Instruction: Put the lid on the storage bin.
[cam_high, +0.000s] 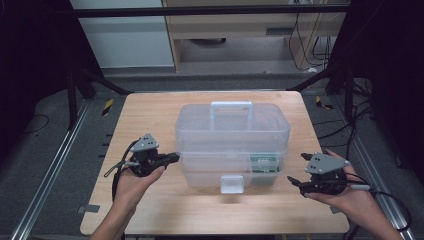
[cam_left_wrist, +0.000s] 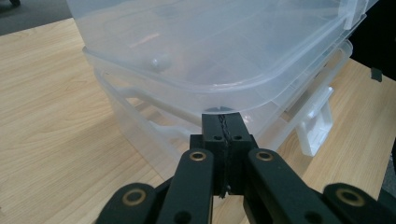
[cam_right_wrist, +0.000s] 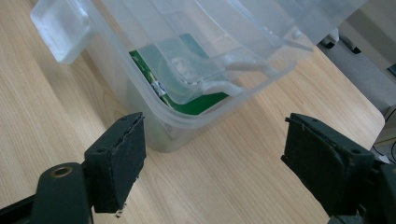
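A clear plastic storage box (cam_high: 232, 142) sits mid-table on the wooden table (cam_high: 150, 112), lid slightly raised, handle on top, latch (cam_high: 232, 183) facing the person. The left gripper (cam_high: 172, 157), jaws pressed together, touches the box's left lid rim; the right gripper (cam_high: 296, 170), jaws spread wide, hovers near the box's right front corner. Bare wood lies both sides; a green item (cam_right_wrist: 198, 100) inside is blurred through plastic.
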